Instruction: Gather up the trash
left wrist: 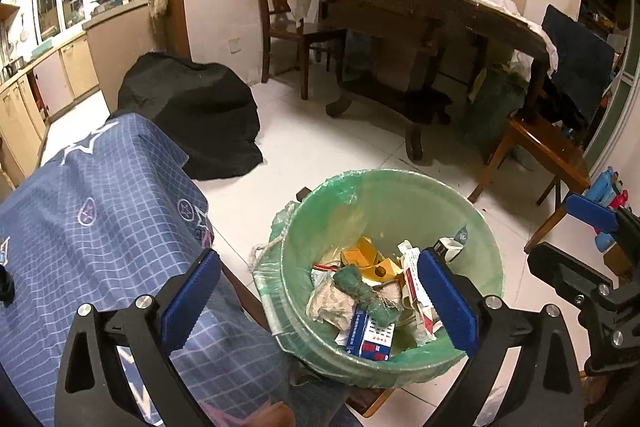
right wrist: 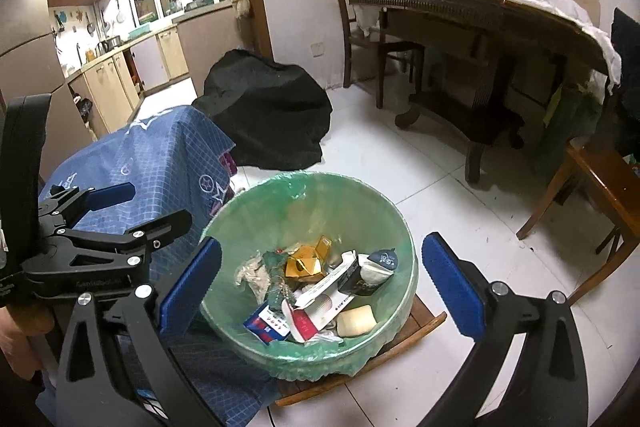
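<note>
Jaws wide and empty on both grippers, lined trash bin holding discarded packaging

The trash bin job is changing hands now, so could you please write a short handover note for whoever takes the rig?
Left gripper: open, empty, above the bin.
Right gripper: open, empty, above the bin too.
Things: bin with green liner sits on a low wooden stool beside the blue checked cloth.
Done: boxes, wrappers and paper lie inside the bin.
Left: no loose trash shows on the floor nearby; check around before finishing.
</note>
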The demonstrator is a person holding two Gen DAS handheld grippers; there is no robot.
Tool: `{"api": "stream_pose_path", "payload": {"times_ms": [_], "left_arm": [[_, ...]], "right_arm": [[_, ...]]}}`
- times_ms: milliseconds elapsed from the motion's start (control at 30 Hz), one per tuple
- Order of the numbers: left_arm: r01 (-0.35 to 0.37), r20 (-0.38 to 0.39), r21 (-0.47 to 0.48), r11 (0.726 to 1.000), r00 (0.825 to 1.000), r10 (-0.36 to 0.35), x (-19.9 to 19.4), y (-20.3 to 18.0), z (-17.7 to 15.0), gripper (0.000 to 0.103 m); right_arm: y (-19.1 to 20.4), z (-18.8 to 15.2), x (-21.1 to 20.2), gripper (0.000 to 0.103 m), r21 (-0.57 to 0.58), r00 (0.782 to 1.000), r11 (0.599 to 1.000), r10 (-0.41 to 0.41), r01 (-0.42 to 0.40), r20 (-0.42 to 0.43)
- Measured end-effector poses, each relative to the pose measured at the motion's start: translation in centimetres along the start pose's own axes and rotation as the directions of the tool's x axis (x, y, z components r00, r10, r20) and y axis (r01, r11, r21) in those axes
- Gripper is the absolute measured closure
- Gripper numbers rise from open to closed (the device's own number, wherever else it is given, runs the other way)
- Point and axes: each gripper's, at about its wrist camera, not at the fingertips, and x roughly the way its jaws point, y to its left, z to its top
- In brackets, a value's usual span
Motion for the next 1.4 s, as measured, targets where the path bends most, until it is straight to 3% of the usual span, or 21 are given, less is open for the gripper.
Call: {"api": "stream_pose_path", "payload": {"times_ms": [233, 467, 700, 1200, 1400], "left_arm": [[-0.01, 0.094, 0.019, 1.0, 0.996, 0.009, -5.5, 0.4, -2.5, 0.005], [-0.095, 0.225, -0.018, 0.995, 0.969, 0.097, -13.0, 2.3, -6.5, 0.005], [-0.023, 0.327, -0.074, 0.997, 0.944, 0.046, -20.9, 4.1, -10.4, 0.005], [-0.005, 0.436, -0.016, 1.0, 0.9, 0.011, -34.4, 0.9, -19.3, 0.005], [-0.02, 0.451, -0.025, 1.0, 0.892, 0.029, -37.7, -0.5, -21.2, 0.005]], "right_arm": [[1.7, -2.0, -4.1, 0.006, 0.012, 0.996, 1.0, -0.013, 0.012, 0.088], [4.2, -5.2, -9.6, 0.006, 0.005, 0.981, 0.999, -0.038, 0.038, 0.188], [6.7, -8.6, -15.8, 0.006, -0.007, 0.948, 0.995, -0.091, 0.098, 0.304], [10.8, -14.2, -24.3, 0.006, -0.004, 0.908, 0.996, -0.085, 0.094, 0.411], [11.9, -16.0, -27.0, 0.006, 0.005, 0.886, 0.993, -0.106, 0.116, 0.451]]}}
